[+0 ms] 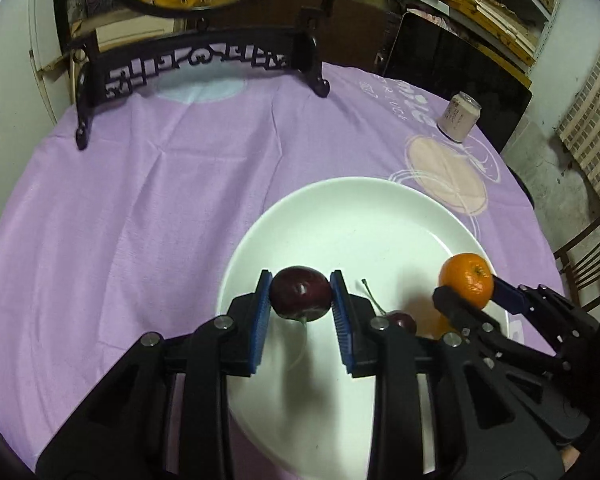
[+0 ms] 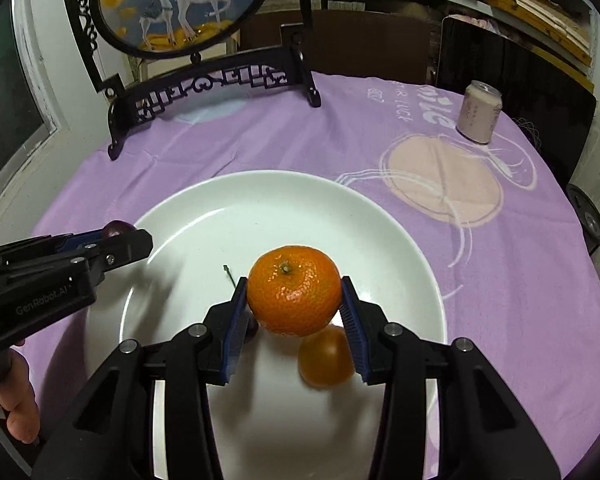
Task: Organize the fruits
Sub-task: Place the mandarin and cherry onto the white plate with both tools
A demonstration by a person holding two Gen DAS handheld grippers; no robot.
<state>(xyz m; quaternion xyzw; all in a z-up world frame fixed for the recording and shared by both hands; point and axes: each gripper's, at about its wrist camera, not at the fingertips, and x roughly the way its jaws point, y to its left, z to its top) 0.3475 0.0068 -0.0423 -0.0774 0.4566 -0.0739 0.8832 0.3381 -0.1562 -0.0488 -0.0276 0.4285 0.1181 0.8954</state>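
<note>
My left gripper (image 1: 300,294) is shut on a dark red plum (image 1: 300,293), held above the near part of a white plate (image 1: 340,216). In the right wrist view the same gripper (image 2: 118,236) comes in from the left with the plum (image 2: 116,227) peeking past its fingers. My right gripper (image 2: 294,294) is shut on a mandarin (image 2: 294,290) over the plate (image 2: 260,208); it shows in the left wrist view too (image 1: 466,288). On the plate lie a stemmed cherry (image 1: 402,320) and a smaller orange fruit (image 2: 326,356), both partly hidden by the fingers.
A purple cloth (image 1: 140,208) covers the round table. A dark carved stand with a round deer picture (image 2: 188,4) rises at the far edge. A pink drink can (image 2: 480,112) stands far right. A person's hand (image 2: 20,400) grips the left tool's handle.
</note>
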